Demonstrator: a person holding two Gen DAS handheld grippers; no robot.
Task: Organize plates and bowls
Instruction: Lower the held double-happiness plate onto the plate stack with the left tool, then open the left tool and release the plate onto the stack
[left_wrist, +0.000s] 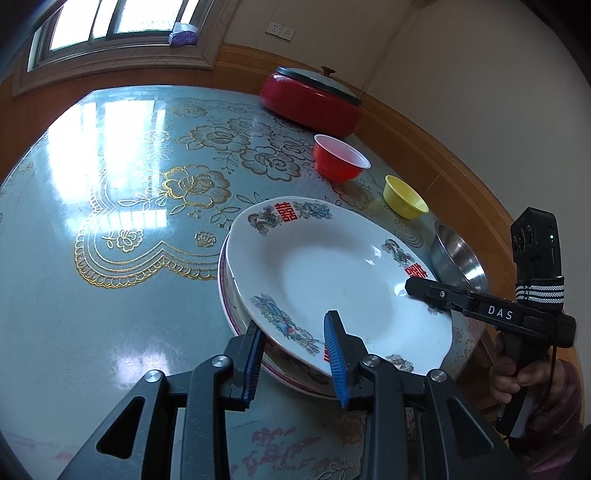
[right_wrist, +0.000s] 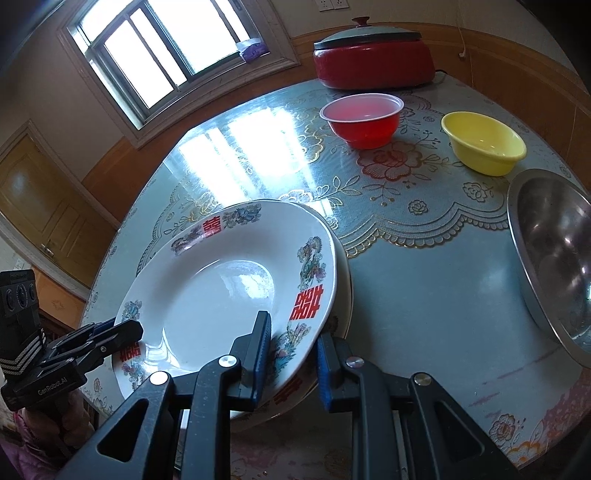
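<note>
A white plate (left_wrist: 332, 273) with red characters and flower prints lies on top of a second plate (left_wrist: 229, 310) whose rim shows beneath it. My left gripper (left_wrist: 295, 354) straddles its near rim, jaws apart, one finger above and one below. My right gripper (right_wrist: 291, 360) straddles the opposite rim of the same plate (right_wrist: 221, 291), jaws also apart; it shows in the left wrist view (left_wrist: 413, 286). A red bowl (left_wrist: 340, 158), a yellow bowl (left_wrist: 404, 197) and a steel bowl (left_wrist: 458, 258) stand in a row to the right.
A red electric pot (left_wrist: 310, 99) with a lid stands at the table's far edge by the wall. The round table (left_wrist: 110, 221) has a glossy flowered cloth. A window and a wooden door lie beyond.
</note>
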